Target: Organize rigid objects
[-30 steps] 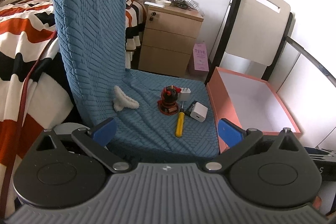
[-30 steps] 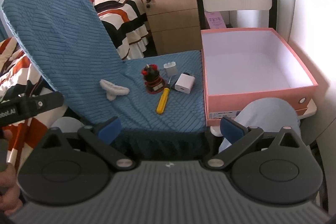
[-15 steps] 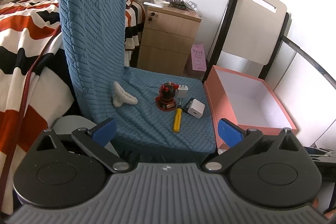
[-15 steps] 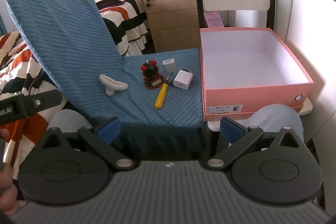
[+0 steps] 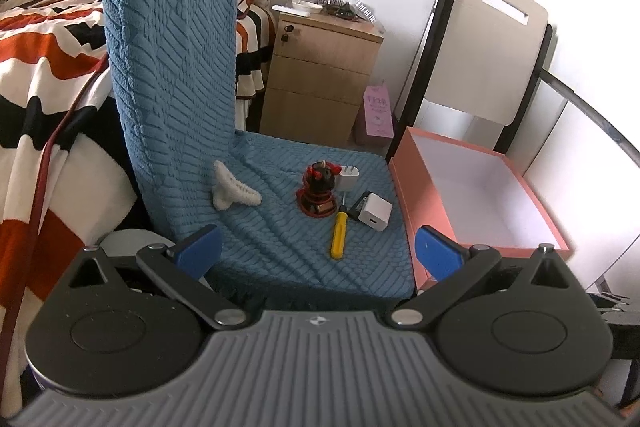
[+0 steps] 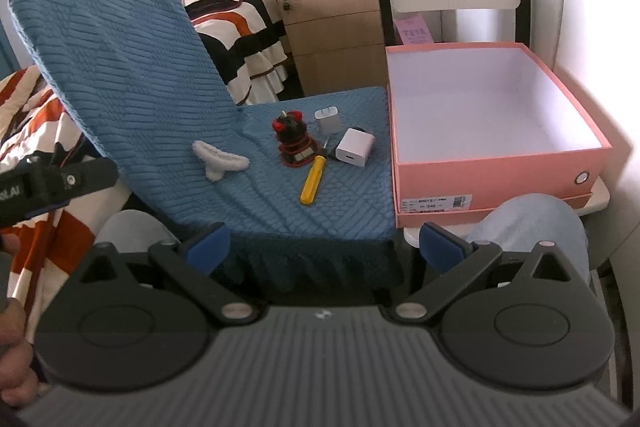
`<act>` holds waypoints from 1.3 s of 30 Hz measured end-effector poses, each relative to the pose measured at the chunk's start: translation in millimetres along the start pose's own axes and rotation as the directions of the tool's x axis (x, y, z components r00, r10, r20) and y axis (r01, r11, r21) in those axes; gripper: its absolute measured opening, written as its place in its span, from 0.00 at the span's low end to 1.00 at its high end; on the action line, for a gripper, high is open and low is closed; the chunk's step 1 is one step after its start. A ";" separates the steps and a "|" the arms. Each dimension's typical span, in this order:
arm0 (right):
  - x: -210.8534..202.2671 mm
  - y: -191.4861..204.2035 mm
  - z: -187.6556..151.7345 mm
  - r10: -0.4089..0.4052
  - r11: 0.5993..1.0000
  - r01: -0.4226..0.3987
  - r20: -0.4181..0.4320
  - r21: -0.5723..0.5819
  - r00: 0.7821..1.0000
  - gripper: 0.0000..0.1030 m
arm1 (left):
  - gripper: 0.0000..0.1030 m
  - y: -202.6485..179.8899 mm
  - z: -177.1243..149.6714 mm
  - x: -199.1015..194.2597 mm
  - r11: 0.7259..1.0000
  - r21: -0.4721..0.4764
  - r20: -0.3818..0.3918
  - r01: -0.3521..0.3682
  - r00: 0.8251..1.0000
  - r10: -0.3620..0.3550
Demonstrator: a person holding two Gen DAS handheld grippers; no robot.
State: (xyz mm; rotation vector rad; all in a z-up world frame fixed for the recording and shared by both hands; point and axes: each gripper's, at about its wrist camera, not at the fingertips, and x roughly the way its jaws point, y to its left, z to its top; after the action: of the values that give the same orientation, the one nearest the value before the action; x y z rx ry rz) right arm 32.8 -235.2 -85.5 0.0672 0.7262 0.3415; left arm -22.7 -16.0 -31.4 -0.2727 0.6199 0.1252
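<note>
On the blue-covered chair seat (image 5: 280,243) (image 6: 348,203) lie a white hair claw (image 5: 233,187) (image 6: 219,159), a black and red toy (image 5: 319,188) (image 6: 293,140), a yellow screwdriver (image 5: 340,234) (image 6: 314,179), a white cube charger (image 5: 375,217) (image 6: 355,147) and a smaller white plug (image 5: 348,177) (image 6: 328,120). An empty pink box (image 5: 478,195) (image 6: 500,163) stands right of the seat. My left gripper (image 5: 318,253) and right gripper (image 6: 324,249) are both open and empty, held back from the seat's front edge.
A striped bed (image 5: 44,67) lies at the left. A wooden nightstand (image 5: 320,75) (image 6: 332,23) stands behind the chair. A folded white chair (image 5: 492,47) leans behind the box. The left gripper's body (image 6: 52,183) shows at the left of the right wrist view. My knee (image 6: 532,223) is below the box.
Both grippers have drawn back a little from the chair, so the objects look smaller. Nothing on the seat has moved.
</note>
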 end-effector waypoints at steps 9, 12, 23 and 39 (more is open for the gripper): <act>13.9 -3.5 -1.8 0.011 1.000 -0.011 -0.020 0.010 1.000 1.00 | 1.00 2.6 -1.2 21.8 1.000 0.007 -0.028 0.002 1.000 -0.001; 20.1 -6.3 -2.2 0.011 1.000 -0.010 -0.032 0.020 0.999 1.00 | 1.00 3.5 -0.4 28.8 1.000 0.007 -0.030 0.002 1.000 -0.002; 42.3 -10.0 4.9 0.031 0.999 -0.030 -0.036 0.016 0.999 1.00 | 1.00 8.1 2.6 64.4 1.000 0.004 -0.055 0.001 0.998 -0.001; 106.5 7.3 13.2 0.081 0.996 -0.082 -0.046 -0.037 0.996 0.69 | 1.00 23.7 15.8 148.4 1.000 0.014 -0.060 -0.001 0.998 0.002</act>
State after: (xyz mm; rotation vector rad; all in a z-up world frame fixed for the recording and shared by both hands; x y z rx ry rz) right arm 113.5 -192.5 -142.5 0.0526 0.7620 0.4363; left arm 101.3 16.3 -111.5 -0.2629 0.6805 0.1141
